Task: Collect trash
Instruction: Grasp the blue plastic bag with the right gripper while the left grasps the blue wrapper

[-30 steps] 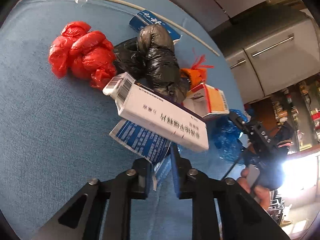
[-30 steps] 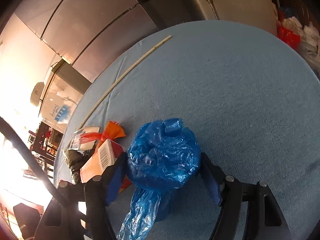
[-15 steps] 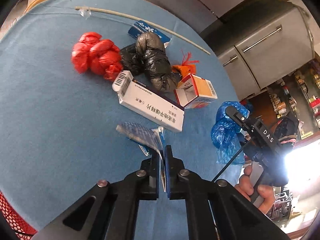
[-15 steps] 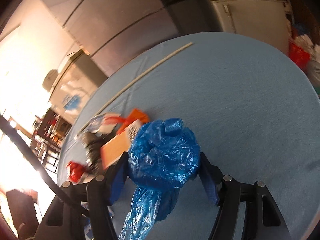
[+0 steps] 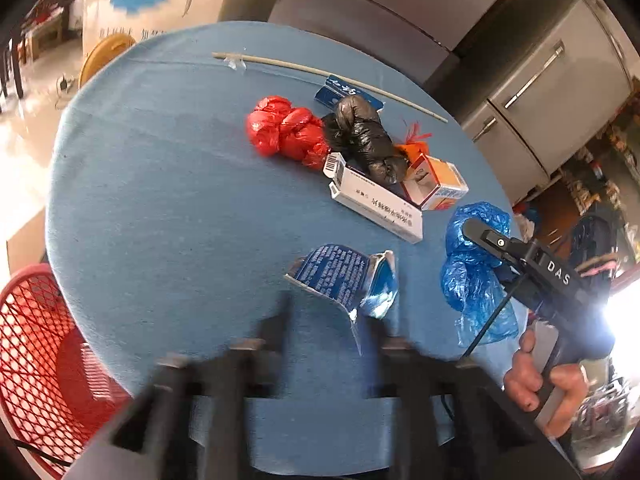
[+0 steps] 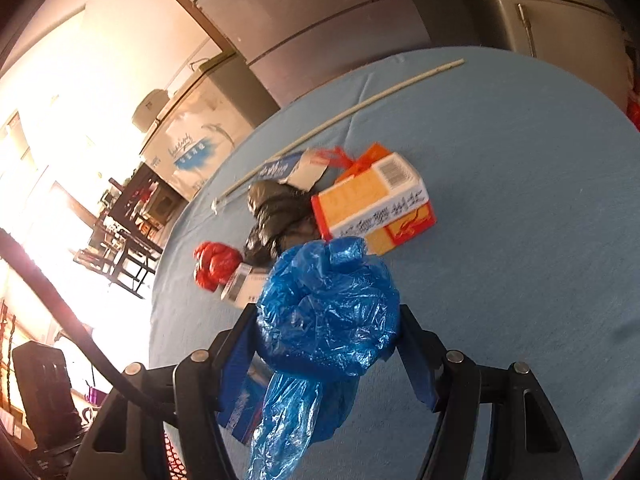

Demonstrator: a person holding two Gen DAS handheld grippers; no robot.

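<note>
My left gripper [image 5: 332,320] is blurred and its jaws are opening. The crumpled blue foil wrapper [image 5: 344,280] sits loose between the spread fingers, and no pad presses on it. My right gripper [image 6: 328,320] is shut on a bunched blue plastic bag [image 6: 328,312], whose tail hangs down below the fingers. In the left wrist view the same blue bag [image 5: 468,280] shows at the right, with a hand under it. On the blue round table [image 5: 160,208] lie a red bag [image 5: 286,130], a black bag [image 5: 362,138], a white box [image 5: 376,204] and an orange box [image 5: 438,182].
A red mesh basket [image 5: 36,360] stands below the table's near left edge. A long pale stick [image 5: 328,74] and a blue pack [image 5: 340,90] lie at the far side. Grey cabinets [image 5: 540,92] and a cardboard box [image 5: 140,4] stand behind the table.
The left jaws, shut on the blue wrapper before, have spread apart. Both grippers drew back from the trash pile and rose. The red basket has come into the left wrist view.
</note>
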